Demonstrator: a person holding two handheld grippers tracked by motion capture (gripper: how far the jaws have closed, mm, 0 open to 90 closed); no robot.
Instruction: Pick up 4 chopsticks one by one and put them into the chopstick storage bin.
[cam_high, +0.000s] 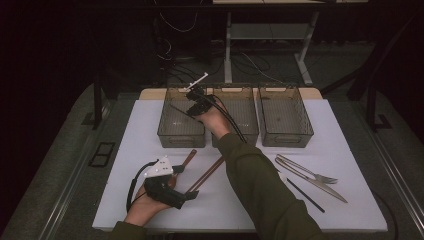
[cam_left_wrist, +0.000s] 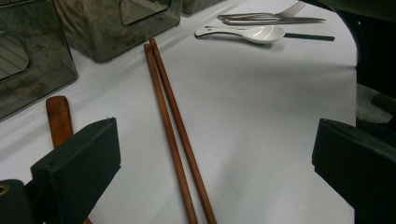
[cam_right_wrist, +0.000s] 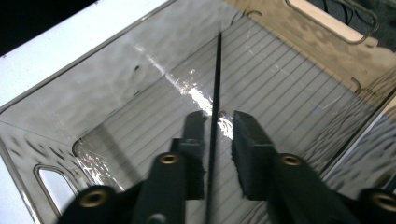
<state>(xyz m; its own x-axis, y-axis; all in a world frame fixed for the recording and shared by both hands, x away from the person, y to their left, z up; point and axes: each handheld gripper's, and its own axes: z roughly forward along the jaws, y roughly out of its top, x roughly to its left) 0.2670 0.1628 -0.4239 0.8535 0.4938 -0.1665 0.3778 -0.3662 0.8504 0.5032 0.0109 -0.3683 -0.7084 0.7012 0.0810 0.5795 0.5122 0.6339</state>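
Sorting so far: one black chopstick (cam_right_wrist: 215, 93) is down inside the left bin (cam_high: 165, 132), so, judging from this, the first piece is as good as delivered.
Right gripper: the right gripper (cam_right_wrist: 218, 116) hangs over that bin, which stands at the tabletop's far edge; its jaws stand a little apart with the chopstick running between them, and a gap shows on each side, so nothing is pinched.
Black chopstick, look: thin, straight, matte black and very slim against the bin's ribbed, clear floor; in the high view it lies slanted across the bin.
Left gripper: the left gripper (cam_high: 186, 182) rests near the tabletop's front left corner, jaws wide apart and holding nothing, facing the brown chopsticks (cam_left_wrist: 173, 126).
Left to sort, middle: the brown chopsticks lie side by side and touching, near the front edge; a flat brown wooden handle (cam_left_wrist: 58, 119) lies just to their left.
Left to sort, right side: a second black chopstick (cam_high: 306, 196), a fork (cam_high: 325, 177) and a knife (cam_high: 320, 185) lie close together toward the right edge, with a white spoon (cam_left_wrist: 261, 33) near them.
Other bins: the middle bin (cam_high: 250, 137) and the right bin (cam_high: 287, 141) sit along the far edge too; nothing can be made out in them.
Progress, judged: barely begun, with most of the cutlery on the tabletop.
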